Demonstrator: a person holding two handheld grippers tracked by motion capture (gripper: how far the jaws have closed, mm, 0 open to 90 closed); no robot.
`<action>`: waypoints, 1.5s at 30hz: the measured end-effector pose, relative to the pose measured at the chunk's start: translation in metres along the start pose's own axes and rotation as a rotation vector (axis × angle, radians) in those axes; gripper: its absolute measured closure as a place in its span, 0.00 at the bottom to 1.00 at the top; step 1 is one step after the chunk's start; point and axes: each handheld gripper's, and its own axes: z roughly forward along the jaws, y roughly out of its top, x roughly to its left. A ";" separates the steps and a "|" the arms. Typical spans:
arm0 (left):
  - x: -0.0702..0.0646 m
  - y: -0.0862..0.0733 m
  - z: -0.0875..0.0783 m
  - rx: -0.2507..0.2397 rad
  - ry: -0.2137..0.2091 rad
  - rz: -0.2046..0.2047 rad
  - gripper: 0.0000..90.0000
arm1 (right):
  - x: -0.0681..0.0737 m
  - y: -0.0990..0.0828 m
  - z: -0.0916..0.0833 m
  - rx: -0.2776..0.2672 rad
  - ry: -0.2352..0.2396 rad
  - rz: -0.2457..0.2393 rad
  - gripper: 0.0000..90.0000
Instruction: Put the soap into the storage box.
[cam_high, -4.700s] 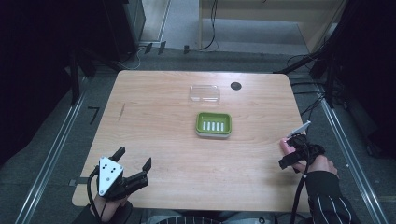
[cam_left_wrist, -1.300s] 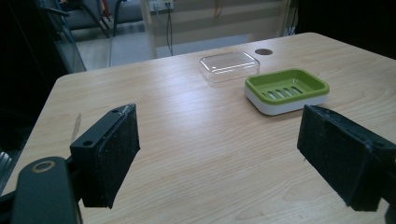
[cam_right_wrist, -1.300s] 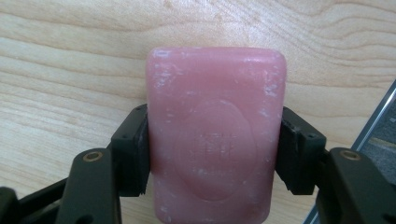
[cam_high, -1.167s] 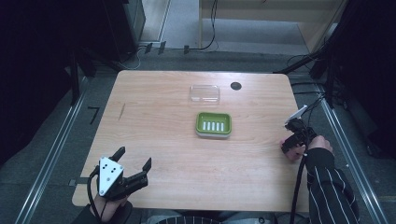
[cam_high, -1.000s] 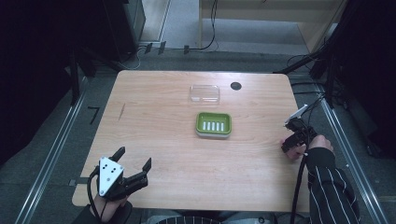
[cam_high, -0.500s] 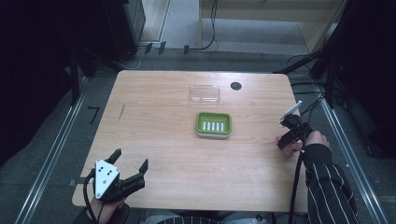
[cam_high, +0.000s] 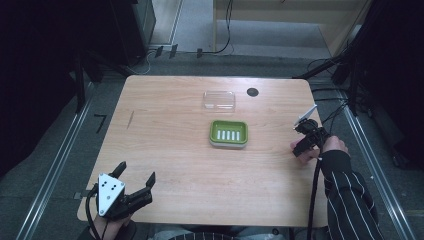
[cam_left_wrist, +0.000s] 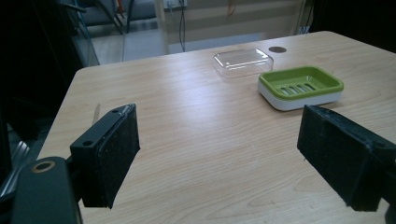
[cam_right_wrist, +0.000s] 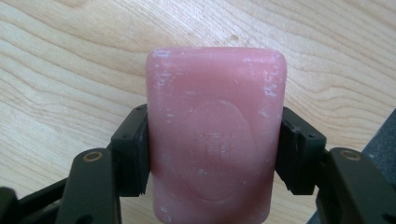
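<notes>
A pink bar of soap (cam_right_wrist: 215, 135) sits clamped between the two black jaws of my right gripper (cam_right_wrist: 214, 154), just above the wooden table. In the high view that gripper (cam_high: 303, 146) is near the table's right edge, with a bit of pink soap (cam_high: 296, 146) showing at its tip. A green soap dish (cam_high: 229, 133) with a slotted floor rests at the table's middle, left of the right gripper. My left gripper (cam_high: 135, 181) stands open at the front left corner, nothing between its pads (cam_left_wrist: 109, 154). From there the green dish (cam_left_wrist: 301, 86) lies ahead and to the right.
A clear plastic lid (cam_high: 219, 100) lies behind the dish, with a small dark round disc (cam_high: 252, 92) to its right. A thin pencil-like mark (cam_high: 131, 118) sits on the left part of the wooden table (cam_high: 170, 145). Cables trail off the right edge.
The right gripper, holding the soap, has shifted a little away from the person and inward along the right edge. The left gripper has dropped slightly toward the front edge.
</notes>
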 end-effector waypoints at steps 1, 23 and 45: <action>0.000 0.000 0.000 -0.001 0.001 -0.003 0.15 | 0.000 0.000 0.000 0.000 0.000 0.000 0.43; 0.000 0.000 0.000 -0.001 0.002 -0.001 0.15 | 0.031 0.032 -0.016 -0.021 -0.005 -0.159 0.43; 0.000 0.000 0.000 0.002 0.001 -0.001 0.15 | 0.054 0.054 -0.025 -0.047 -0.005 -0.271 0.43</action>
